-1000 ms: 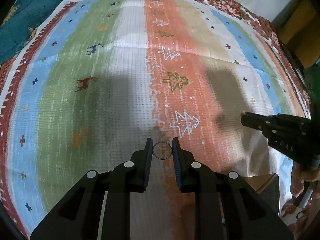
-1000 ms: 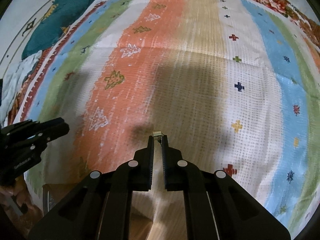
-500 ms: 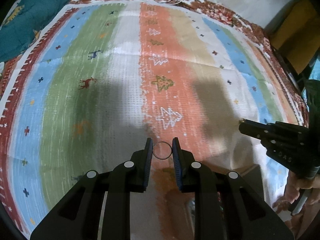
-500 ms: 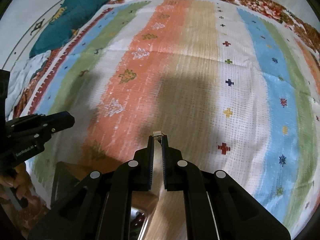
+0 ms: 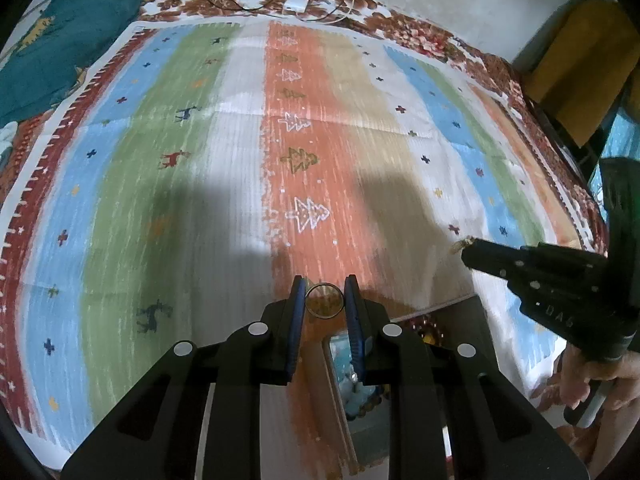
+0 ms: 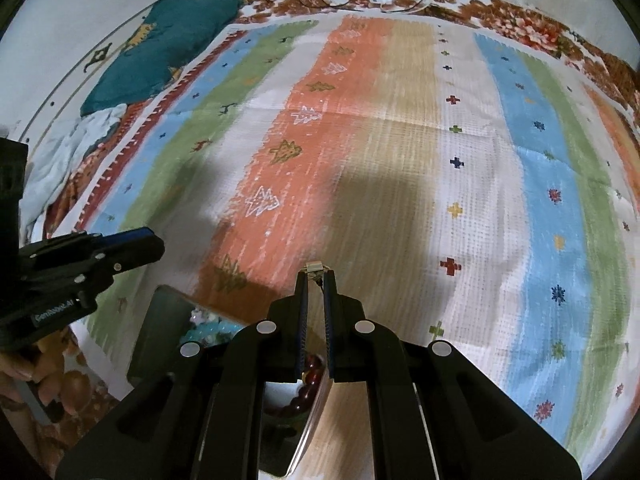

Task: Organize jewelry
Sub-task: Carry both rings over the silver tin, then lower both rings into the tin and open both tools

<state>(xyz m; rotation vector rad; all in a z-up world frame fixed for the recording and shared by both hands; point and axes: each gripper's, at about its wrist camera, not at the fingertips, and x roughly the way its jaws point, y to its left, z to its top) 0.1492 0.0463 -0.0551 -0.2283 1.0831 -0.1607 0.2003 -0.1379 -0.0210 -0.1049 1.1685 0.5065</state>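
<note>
My left gripper (image 5: 324, 294) is shut on a thin metal ring (image 5: 324, 300), held between its blue pads above the striped rug. My right gripper (image 6: 316, 276) is shut on a small gold earring (image 6: 314, 267) that sticks out past its tips; it also shows at the right of the left wrist view (image 5: 466, 245). An open jewelry box (image 5: 400, 360) lies below both grippers, with turquoise beads (image 6: 208, 326) and dark red beads (image 6: 306, 390) inside. The left gripper shows at the left of the right wrist view (image 6: 156, 246).
The striped rug (image 5: 200, 200) covers a bed with a floral sheet (image 5: 420, 32). A teal pillow (image 5: 60, 52) lies at the far left. A white charger with cables (image 5: 298, 3) lies at the far edge. A yellow cabinet (image 5: 580, 60) stands at the right.
Both grippers have pulled back towards the near edge of the rug, each still holding its piece. The open jewelry box has come into view beneath them.
</note>
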